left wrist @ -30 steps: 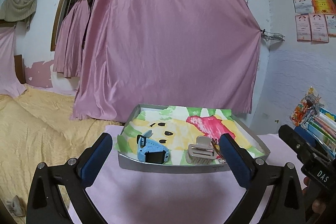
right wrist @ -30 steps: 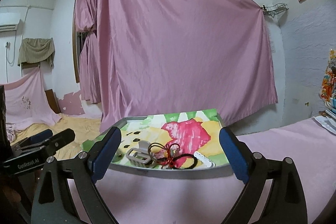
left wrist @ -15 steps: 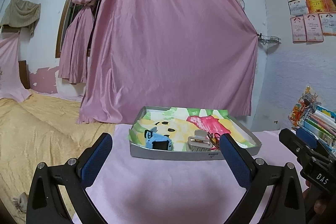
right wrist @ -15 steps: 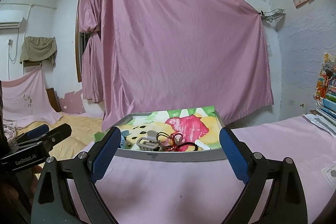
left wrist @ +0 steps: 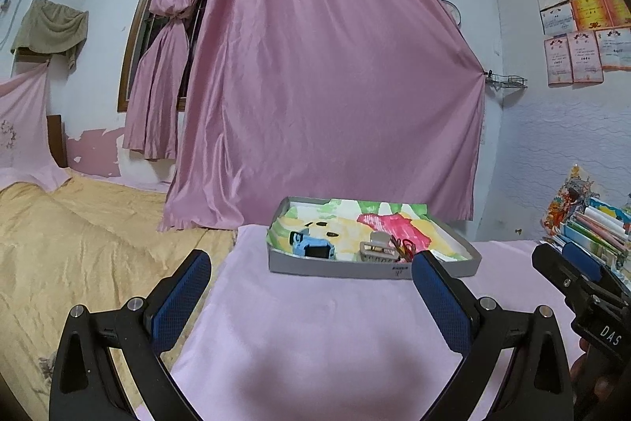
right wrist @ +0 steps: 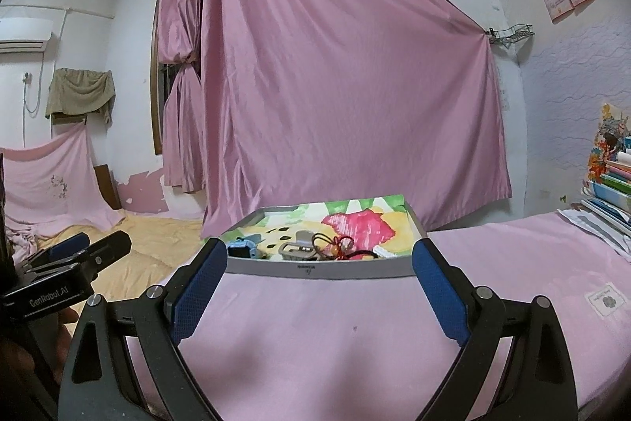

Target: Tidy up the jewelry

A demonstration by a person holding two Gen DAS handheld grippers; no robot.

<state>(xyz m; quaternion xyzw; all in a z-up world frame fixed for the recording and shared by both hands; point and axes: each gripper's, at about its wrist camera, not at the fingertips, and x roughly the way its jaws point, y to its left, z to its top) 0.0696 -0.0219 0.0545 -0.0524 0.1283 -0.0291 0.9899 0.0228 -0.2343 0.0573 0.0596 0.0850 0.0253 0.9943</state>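
A grey tray (left wrist: 335,265) with a colourful lining sits on the pink-covered table; it also shows in the right wrist view (right wrist: 315,269). In it lie a blue watch (left wrist: 313,247), a grey hair clip (left wrist: 378,249) and red and black cords (right wrist: 339,249). The watch (right wrist: 240,248) and the clip (right wrist: 297,249) also show in the right wrist view. My left gripper (left wrist: 311,289) is open and empty, well short of the tray. My right gripper (right wrist: 319,285) is open and empty, just before the tray's front wall.
A pink curtain (left wrist: 323,85) hangs behind the tray. A bed with a yellow cover (left wrist: 79,231) lies to the left. Stacked books (left wrist: 591,227) stand at the right. A small label (right wrist: 605,300) lies on the pink cloth at the right.
Both grippers have drawn back from the tray, which now looks smaller and farther. Both stay open and empty.
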